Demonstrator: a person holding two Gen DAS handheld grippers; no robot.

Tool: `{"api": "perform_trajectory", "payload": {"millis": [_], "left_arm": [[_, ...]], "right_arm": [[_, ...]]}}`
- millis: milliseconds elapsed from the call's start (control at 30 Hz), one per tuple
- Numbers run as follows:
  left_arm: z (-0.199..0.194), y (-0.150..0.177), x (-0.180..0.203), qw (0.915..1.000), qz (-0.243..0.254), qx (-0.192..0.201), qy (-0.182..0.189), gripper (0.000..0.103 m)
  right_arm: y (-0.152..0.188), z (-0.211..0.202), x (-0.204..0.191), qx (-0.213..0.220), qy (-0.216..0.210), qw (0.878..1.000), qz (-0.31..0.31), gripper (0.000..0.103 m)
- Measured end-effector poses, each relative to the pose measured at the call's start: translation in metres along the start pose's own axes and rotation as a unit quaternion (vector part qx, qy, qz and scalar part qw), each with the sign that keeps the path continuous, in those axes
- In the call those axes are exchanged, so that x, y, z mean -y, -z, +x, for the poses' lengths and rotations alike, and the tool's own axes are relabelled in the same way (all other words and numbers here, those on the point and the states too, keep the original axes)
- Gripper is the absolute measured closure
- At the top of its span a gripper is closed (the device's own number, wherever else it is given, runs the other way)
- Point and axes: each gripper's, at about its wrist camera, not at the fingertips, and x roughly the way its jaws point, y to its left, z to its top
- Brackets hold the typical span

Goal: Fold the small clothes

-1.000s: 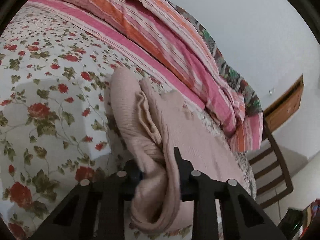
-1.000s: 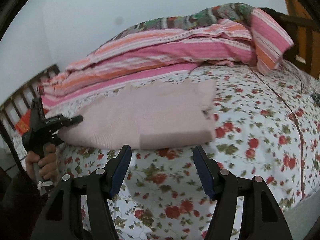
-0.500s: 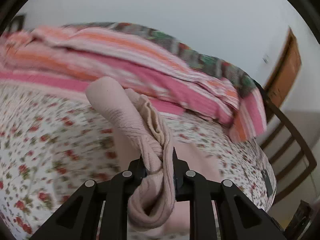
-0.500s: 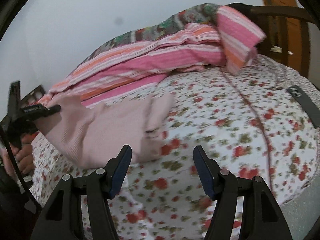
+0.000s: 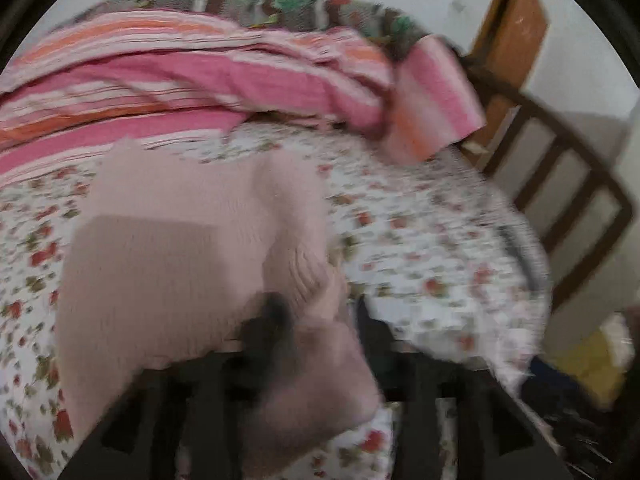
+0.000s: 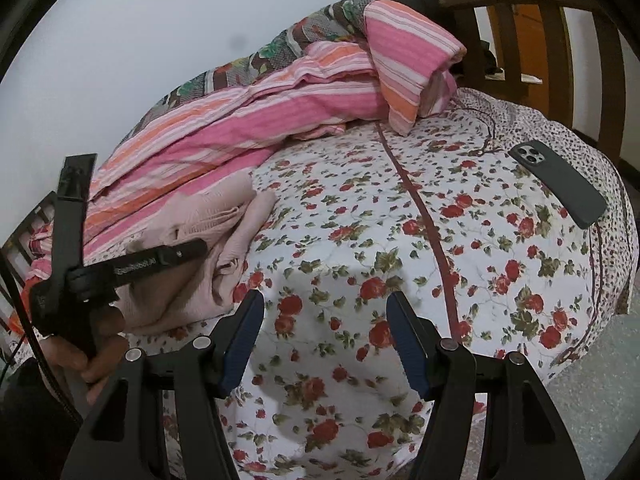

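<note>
A pale pink knitted garment [image 5: 180, 248] lies partly folded on the floral bed sheet [image 5: 420, 240]. The left wrist view is blurred by motion. My left gripper [image 5: 320, 316] is shut on a bunched edge of the garment, which hangs over its fingers. In the right wrist view the garment [image 6: 208, 248] lies bunched at the left, with the left gripper [image 6: 200, 246] over it. My right gripper [image 6: 324, 336] is open and empty above bare sheet [image 6: 400, 240], to the right of the garment.
A pink and orange striped quilt [image 6: 280, 108] is heaped along the back of the bed. A dark phone [image 6: 558, 182] lies on the sheet at the right. A wooden bed frame [image 6: 560, 60] stands behind. The bed edge is at the lower right.
My left gripper has carried the garment's edge over to the right, folding it onto itself. The right gripper has swung right, away from the garment, and stays open.
</note>
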Motion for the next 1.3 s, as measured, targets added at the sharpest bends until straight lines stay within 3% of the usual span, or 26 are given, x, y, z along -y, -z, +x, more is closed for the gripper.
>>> {"api": "perform_trajectory", "payload": {"millis": [67, 133, 267, 367, 500, 567, 667, 800, 867, 933, 1033, 1100, 1167, 1300], "left_arm": [[-0.023, -0.007, -0.010, 0.9989, -0.014, 0.007, 0.045, 0.040], [-0.046, -0.010, -0.016, 0.9983, -0.011, 0.036, 0.045, 0.038], [-0.080, -0.011, -0.044, 0.9964, -0.012, 0.079, -0.029, 0.032], [-0.081, -0.003, -0.074, 0.9936, -0.035, 0.059, -0.090, 0.033], [-0.076, 0.007, -0.104, 0.9911, -0.060, 0.042, -0.111, 0.033], [-0.071, 0.010, -0.111, 0.9906, -0.063, 0.038, -0.115, 0.033], [-0.066, 0.008, -0.117, 0.9908, -0.063, 0.034, -0.115, 0.033], [-0.066, 0.006, -0.122, 0.9917, -0.061, 0.044, -0.105, 0.033], [-0.065, 0.005, -0.127, 0.9922, -0.066, 0.046, -0.095, 0.033], [-0.062, 0.004, -0.130, 0.9932, -0.073, 0.044, -0.079, 0.033], [-0.054, 0.004, -0.132, 0.9947, -0.074, 0.031, -0.063, 0.032], [-0.043, 0.007, -0.132, 0.9953, -0.066, 0.007, -0.070, 0.032], [-0.035, 0.010, -0.134, 0.9953, -0.061, -0.005, -0.075, 0.031], [-0.039, 0.011, -0.153, 0.9944, -0.101, -0.011, -0.031, 0.031]], "right_arm": [[-0.004, 0.004, -0.005, -0.003, -0.017, 1.000, -0.002, 0.040], [-0.012, 0.010, -0.015, -0.005, -0.041, 0.999, -0.004, 0.040], [-0.029, 0.028, -0.041, -0.010, -0.114, 0.993, 0.000, 0.039], [-0.040, 0.051, -0.063, -0.020, -0.155, 0.988, 0.014, 0.036], [-0.044, 0.083, -0.087, -0.042, -0.188, 0.981, 0.037, 0.036], [-0.044, 0.098, -0.097, -0.057, -0.178, 0.982, 0.035, 0.042], [-0.042, 0.121, -0.114, -0.082, -0.139, 0.987, -0.002, 0.085], [-0.034, 0.079, -0.115, 0.027, -0.154, 0.984, -0.087, 0.088], [-0.028, 0.084, -0.104, 0.022, -0.139, 0.988, -0.063, 0.088], [-0.019, 0.108, -0.091, -0.024, -0.106, 0.993, -0.036, 0.088], [-0.015, 0.114, -0.079, -0.043, -0.114, 0.993, 0.001, 0.083], [-0.023, 0.109, -0.076, -0.052, -0.113, 0.992, 0.019, 0.058], [-0.030, 0.109, -0.073, -0.055, -0.124, 0.990, 0.034, 0.053], [-0.038, 0.135, -0.082, -0.094, -0.120, 0.988, 0.025, 0.033]]}}
